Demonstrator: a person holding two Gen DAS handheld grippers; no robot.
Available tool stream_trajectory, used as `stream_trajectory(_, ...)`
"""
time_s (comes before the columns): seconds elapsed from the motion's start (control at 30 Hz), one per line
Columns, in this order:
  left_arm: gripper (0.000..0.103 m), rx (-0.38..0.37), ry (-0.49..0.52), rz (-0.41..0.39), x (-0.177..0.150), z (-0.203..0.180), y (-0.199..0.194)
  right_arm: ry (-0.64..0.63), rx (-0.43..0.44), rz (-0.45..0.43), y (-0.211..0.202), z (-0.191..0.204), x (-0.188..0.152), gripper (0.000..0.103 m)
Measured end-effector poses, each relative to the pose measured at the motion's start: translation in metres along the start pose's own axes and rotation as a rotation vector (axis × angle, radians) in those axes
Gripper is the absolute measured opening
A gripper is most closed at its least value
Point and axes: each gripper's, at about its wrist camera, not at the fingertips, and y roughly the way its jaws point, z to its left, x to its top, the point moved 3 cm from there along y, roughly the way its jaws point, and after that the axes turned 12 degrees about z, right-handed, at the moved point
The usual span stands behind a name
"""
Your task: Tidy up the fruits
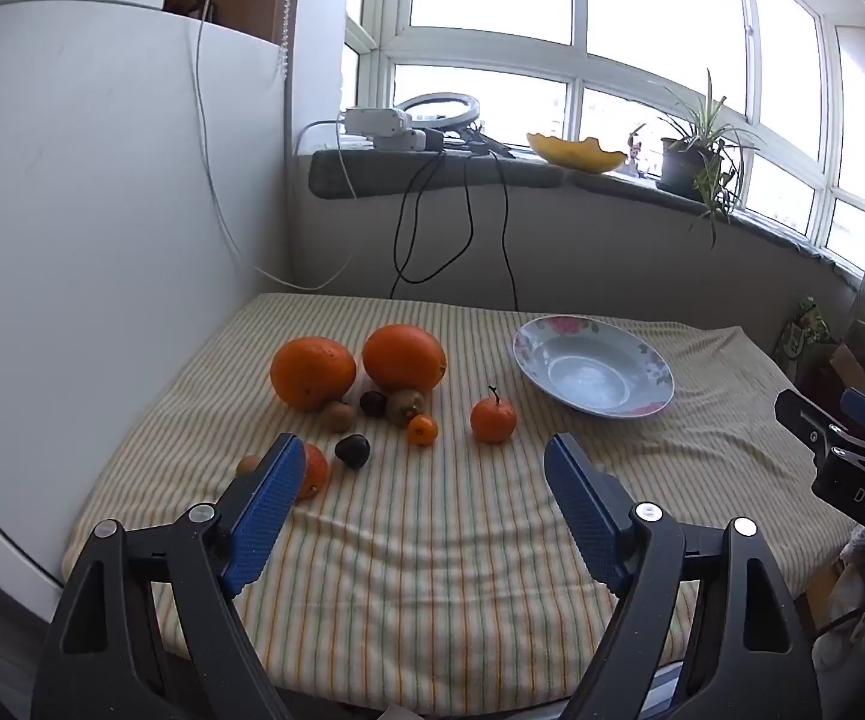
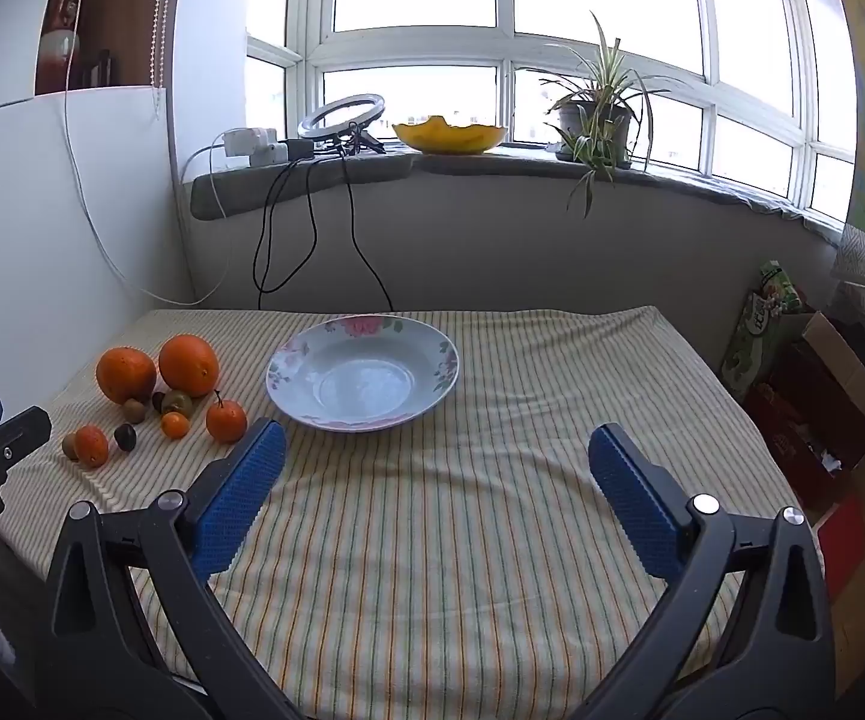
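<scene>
Left wrist view has us looking down our left gripper (image 1: 426, 456), its blue pads spread wide with nothing between them, hanging above the striped cloth (image 1: 432, 570) just short of the fruit; our right gripper (image 2: 435, 444) is likewise released and empty, near the flowered plate (image 2: 366, 324). We judge no fruit has reached the plate yet, so the step in hand is a first pick. We would start with the stemmed mandarin (image 1: 493, 419), since it sits apart from the cluster and nearest the plate: come down with one pad on each side of its widest part, close gently so the skin is not bruised, and lift straight up before carrying it across. The two big oranges (image 1: 312, 372) look nearly as wide as our opening, so they call for a centred, careful grasp. The small kiwis (image 1: 405, 405) and dark fruits (image 1: 352, 450) lie close together, touching in places, and may roll if nudged
</scene>
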Motion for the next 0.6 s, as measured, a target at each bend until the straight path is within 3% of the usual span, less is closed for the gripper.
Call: stream_trajectory(0.6, 0.082, 0.004, 0.003, 0.0, -0.0013, -0.0028, 0.0041, 0.019, 0.01, 0.013, 0.0016, -0.006, -0.0011, 0.103)
